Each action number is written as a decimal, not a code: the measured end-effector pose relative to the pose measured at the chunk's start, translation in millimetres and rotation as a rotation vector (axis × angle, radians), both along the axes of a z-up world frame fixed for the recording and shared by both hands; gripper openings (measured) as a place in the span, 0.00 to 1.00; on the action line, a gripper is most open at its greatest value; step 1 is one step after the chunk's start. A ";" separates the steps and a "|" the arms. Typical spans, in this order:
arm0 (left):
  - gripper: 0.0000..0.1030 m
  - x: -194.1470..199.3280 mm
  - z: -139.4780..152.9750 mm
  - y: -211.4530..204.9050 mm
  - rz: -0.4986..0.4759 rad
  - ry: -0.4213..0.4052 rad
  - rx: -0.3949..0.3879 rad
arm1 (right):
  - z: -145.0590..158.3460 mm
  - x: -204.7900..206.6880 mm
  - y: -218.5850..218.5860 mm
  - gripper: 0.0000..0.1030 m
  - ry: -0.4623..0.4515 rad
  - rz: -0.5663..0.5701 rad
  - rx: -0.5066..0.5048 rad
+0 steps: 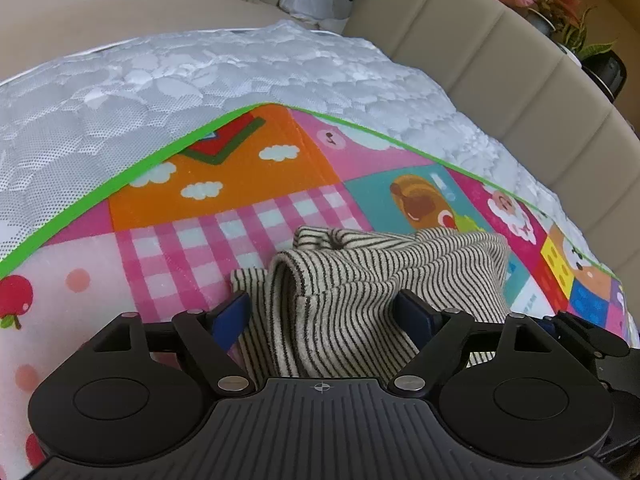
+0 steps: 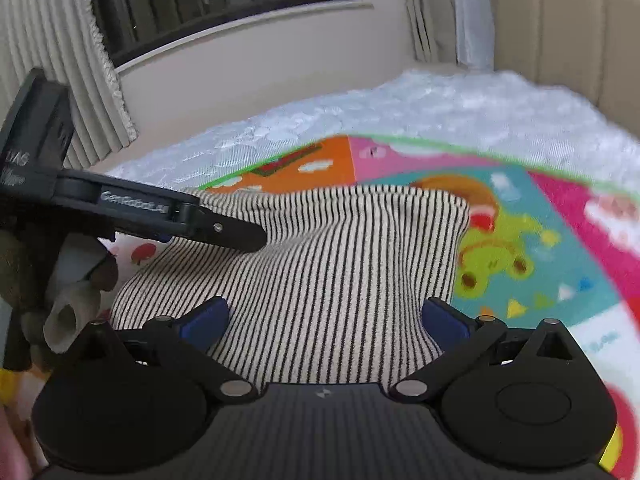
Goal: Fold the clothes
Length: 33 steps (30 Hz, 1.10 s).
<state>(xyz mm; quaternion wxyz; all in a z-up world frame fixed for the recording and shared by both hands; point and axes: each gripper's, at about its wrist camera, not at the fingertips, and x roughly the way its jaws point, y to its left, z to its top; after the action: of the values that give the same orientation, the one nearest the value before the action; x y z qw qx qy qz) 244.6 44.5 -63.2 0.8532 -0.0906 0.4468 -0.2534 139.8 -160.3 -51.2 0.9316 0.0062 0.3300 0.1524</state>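
Note:
A cream garment with thin black stripes (image 1: 360, 280) lies bunched on a colourful play mat (image 1: 224, 208) on the bed. My left gripper (image 1: 324, 312) is open, its blue pads on either side of the cloth, which runs up between them. In the right wrist view the striped garment (image 2: 332, 272) is spread wider on the play mat (image 2: 540, 248), and my right gripper (image 2: 324, 320) is open with the cloth between its pads. The left gripper (image 2: 240, 236) reaches in from the left, its tip on the garment's far left part.
A white lace bedspread (image 1: 160, 80) covers the bed beyond the mat. A beige padded headboard (image 1: 500, 60) curves along the right, with potted plants (image 1: 560, 12) behind it. A window (image 2: 200, 0) and pleated curtains (image 2: 60, 60) lie to the far left.

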 end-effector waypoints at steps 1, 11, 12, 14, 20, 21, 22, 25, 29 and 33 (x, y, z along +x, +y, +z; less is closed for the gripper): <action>0.84 0.5 -0.4 0.4 0.001 0.001 -0.003 | 4.3 -5.0 3.0 1.00 -0.036 0.003 -0.026; 0.83 -1.2 7.5 6.9 0.004 -0.036 -0.008 | 0.5 -16.4 36.4 0.62 0.011 0.071 -0.102; 0.82 -3.5 12.1 9.8 0.010 -0.054 -0.007 | -2.4 -17.5 39.9 0.63 -0.007 0.085 -0.135; 0.81 -9.5 22.7 17.7 0.025 -0.089 -0.015 | -2.4 -16.0 42.2 0.63 -0.009 0.084 -0.149; 0.81 -30.3 54.3 37.0 -0.021 -0.162 -0.163 | 2.1 -18.3 43.3 0.64 -0.036 0.073 -0.162; 0.80 -31.1 54.9 34.9 -0.038 -0.162 -0.176 | 5.9 -22.1 44.5 0.64 -0.052 0.072 -0.175; 0.80 -30.5 53.2 30.8 -0.056 -0.154 -0.182 | 10.8 -27.5 45.1 0.64 -0.066 0.064 -0.184; 0.75 -23.6 38.7 13.7 -0.088 -0.112 -0.148 | 21.9 -40.3 43.2 0.64 -0.084 0.022 -0.179; 0.73 -7.4 14.3 -4.3 -0.086 -0.071 -0.058 | 3.9 -30.7 38.7 0.66 -0.005 -0.002 -0.193; 0.79 1.4 -4.5 2.0 -0.049 -0.013 -0.051 | 24.9 -32.0 29.7 0.67 0.021 -0.017 -0.112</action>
<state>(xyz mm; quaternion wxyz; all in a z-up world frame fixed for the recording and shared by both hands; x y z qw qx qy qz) 246.0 46.5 -67.7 0.8471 -0.0998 0.4366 -0.2861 107.8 -130.6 -26.2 0.9281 -0.0417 0.3478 0.1259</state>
